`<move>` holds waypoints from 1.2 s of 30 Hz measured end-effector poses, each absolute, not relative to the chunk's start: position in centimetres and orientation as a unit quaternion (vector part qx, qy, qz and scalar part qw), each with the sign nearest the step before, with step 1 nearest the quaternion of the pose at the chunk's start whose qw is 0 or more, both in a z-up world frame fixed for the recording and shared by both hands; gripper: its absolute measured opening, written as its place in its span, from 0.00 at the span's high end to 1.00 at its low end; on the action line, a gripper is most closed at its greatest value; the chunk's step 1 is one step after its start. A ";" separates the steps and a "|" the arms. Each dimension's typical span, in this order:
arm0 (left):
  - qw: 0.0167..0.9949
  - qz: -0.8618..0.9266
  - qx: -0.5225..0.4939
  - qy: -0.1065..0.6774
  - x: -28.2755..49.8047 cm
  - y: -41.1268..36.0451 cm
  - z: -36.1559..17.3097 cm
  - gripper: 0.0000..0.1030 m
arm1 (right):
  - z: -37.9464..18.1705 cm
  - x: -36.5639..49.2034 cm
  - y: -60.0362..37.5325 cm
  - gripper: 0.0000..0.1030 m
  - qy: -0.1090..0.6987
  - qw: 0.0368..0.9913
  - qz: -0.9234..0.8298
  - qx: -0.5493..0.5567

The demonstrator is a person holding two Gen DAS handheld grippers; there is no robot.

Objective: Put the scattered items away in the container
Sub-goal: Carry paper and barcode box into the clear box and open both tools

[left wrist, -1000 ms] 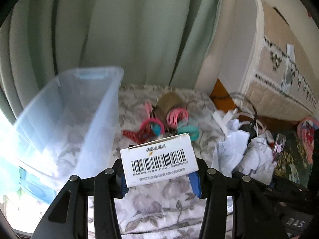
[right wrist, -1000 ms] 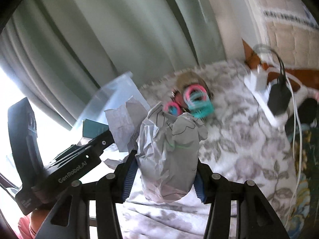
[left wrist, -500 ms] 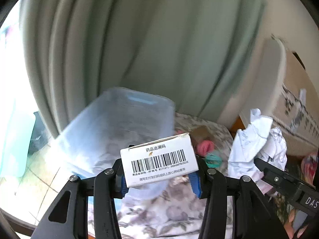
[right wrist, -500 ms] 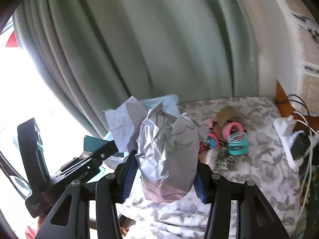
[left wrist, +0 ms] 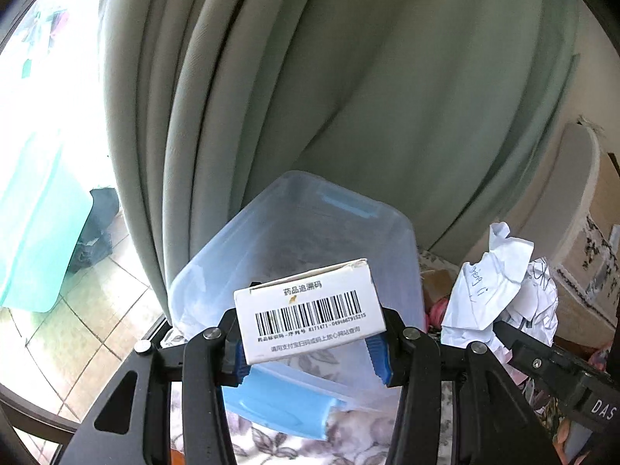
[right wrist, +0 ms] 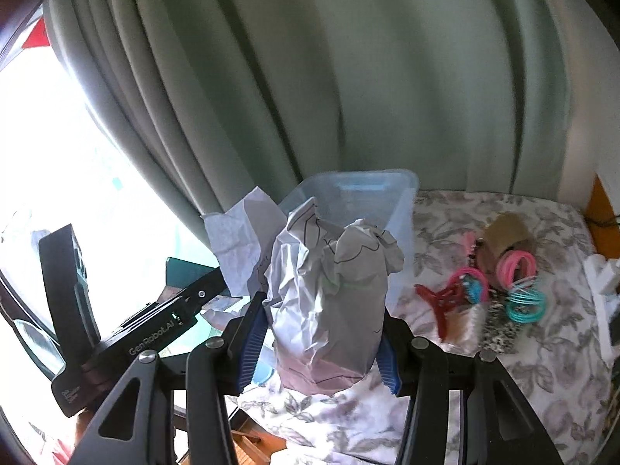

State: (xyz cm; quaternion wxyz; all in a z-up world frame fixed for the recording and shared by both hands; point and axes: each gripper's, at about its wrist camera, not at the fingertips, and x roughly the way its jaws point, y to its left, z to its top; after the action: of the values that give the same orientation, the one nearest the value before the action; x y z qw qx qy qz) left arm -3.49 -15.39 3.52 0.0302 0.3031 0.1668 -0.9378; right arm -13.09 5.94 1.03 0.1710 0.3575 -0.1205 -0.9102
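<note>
My left gripper point(left wrist: 310, 343) is shut on a white barcoded medicine box point(left wrist: 308, 316), held above the near end of a clear plastic bin point(left wrist: 310, 228) with blue handles. The bin looks bare inside. My right gripper point(right wrist: 321, 343) is shut on a wad of crumpled white paper point(right wrist: 329, 294), just in front of the bin point(right wrist: 372, 190). The same paper wad point(left wrist: 500, 294) shows at the right of the left wrist view. The left gripper's body point(right wrist: 128, 333) appears at the left of the right wrist view.
Hair ties, a red claw clip point(right wrist: 438, 298) and a brown roll point(right wrist: 503, 240) lie on the floral cloth point(right wrist: 542, 348) right of the bin. Green curtains point(left wrist: 348, 97) hang close behind it. A bright window and tiled floor point(left wrist: 89, 310) lie left.
Both grippers have swung left and risen with their loads; the bin has moved from the left side to straight ahead, and the hair ties have slid to the right.
</note>
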 end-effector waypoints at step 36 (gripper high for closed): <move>0.096 -0.927 0.319 0.172 -3.4 -15.2 1.0 0.51 | -6.7 -25.6 3.0 0.47 -0.085 0.192 -0.888 0.409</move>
State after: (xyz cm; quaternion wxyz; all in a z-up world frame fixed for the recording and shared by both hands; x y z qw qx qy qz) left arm -3.39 -15.17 1.00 0.0965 0.3193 0.1720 -0.9269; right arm -25.58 2.96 -6.72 0.1920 0.4086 -0.0853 -0.8882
